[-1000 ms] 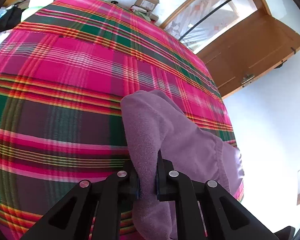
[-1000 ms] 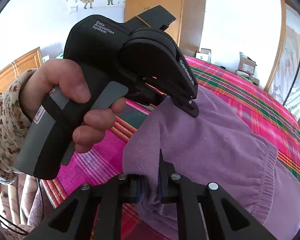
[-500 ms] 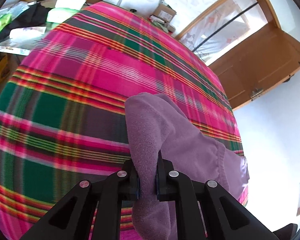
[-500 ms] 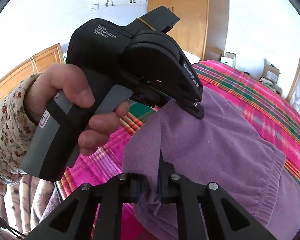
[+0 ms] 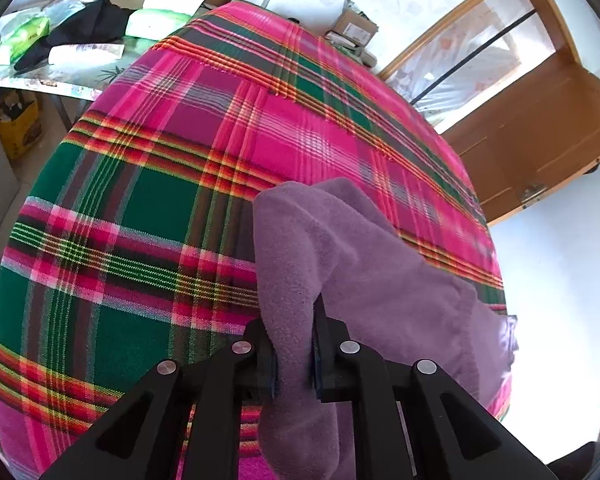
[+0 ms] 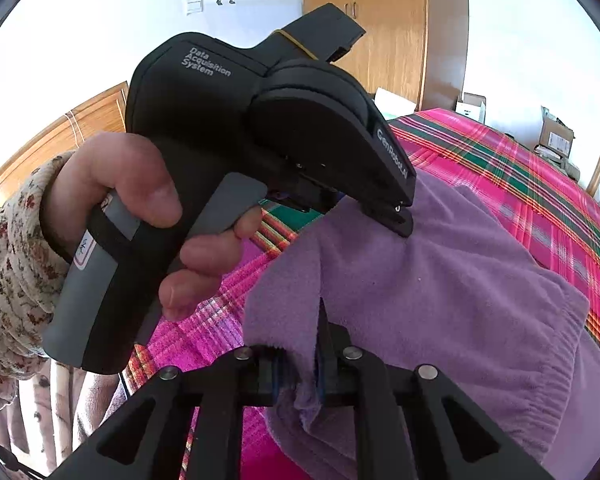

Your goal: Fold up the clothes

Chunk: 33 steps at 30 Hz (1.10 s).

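Surface: pink, green and yellow plaid woven blanket point(image 5: 148, 208) spread flat and broad under your work.
Left gripper point(image 5: 294, 354): clamped on a bunched edge of the soft purple fleece garment point(image 5: 364, 264), which lies on the blanket's right part; keep both pinches level.
Right gripper point(image 6: 302, 372): clamped on the neighbouring edge; carry it over evenly, fleece sags.
Hem: gathered, elasticated.

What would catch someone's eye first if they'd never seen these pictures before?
Probably the loud pink and green plaid blanket covering the bed, with a purple fleece garment lifted off it. Both the left gripper and right gripper are pinching its edge. In the right wrist view, a hand in a floral sleeve holds the other gripper close up.
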Each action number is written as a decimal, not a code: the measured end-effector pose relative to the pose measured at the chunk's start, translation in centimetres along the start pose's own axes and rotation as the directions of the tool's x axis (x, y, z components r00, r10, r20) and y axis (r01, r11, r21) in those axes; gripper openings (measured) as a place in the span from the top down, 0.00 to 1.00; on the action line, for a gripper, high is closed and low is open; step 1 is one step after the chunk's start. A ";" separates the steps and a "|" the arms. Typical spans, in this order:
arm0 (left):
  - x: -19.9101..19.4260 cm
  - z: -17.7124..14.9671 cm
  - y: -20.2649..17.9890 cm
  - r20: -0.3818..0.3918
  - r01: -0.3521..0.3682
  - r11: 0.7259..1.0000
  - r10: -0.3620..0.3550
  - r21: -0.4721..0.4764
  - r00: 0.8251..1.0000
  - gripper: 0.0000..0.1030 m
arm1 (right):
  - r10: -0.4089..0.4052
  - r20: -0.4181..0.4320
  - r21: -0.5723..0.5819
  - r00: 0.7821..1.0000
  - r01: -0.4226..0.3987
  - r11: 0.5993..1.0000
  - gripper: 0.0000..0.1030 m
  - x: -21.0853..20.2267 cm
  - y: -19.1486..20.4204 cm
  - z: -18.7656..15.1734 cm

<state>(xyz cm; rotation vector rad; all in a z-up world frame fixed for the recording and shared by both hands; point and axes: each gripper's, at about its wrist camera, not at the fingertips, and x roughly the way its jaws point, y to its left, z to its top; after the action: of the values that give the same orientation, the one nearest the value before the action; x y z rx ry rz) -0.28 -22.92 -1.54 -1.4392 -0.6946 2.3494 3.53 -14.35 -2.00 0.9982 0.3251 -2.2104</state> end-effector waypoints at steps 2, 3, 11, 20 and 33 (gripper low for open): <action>-0.2 -0.2 0.0 0.001 -0.011 1.000 0.011 -0.005 1.000 0.84 | -0.005 -0.003 0.003 1.000 0.005 1.000 0.85 0.2 0.4 0.0; -0.5 -0.3 0.0 0.004 -0.022 1.000 0.022 -0.010 1.000 0.82 | -0.006 -0.001 0.003 1.000 0.006 1.000 0.85 0.2 0.4 0.2; -3.2 -1.5 -0.5 0.051 -0.107 0.993 0.109 -0.043 0.993 0.75 | 0.050 0.044 0.046 0.998 -0.052 0.998 0.75 -2.4 -0.5 -0.3; -5.6 -3.2 -4.4 0.136 -0.155 0.988 0.156 -0.015 0.978 0.66 | 0.072 0.146 0.067 0.987 -0.082 0.994 0.71 -7.1 -0.8 -2.2; -3.1 -6.8 -14.3 0.152 -0.136 0.964 0.103 0.227 0.983 0.66 | -0.336 0.167 0.443 0.927 0.234 0.866 0.67 -16.4 -13.7 -10.2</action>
<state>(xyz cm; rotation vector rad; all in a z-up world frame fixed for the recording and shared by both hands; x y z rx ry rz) 7.21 -10.83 5.99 -1.2561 -0.3513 2.5430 7.83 8.49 2.49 0.9253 -0.1289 -2.7180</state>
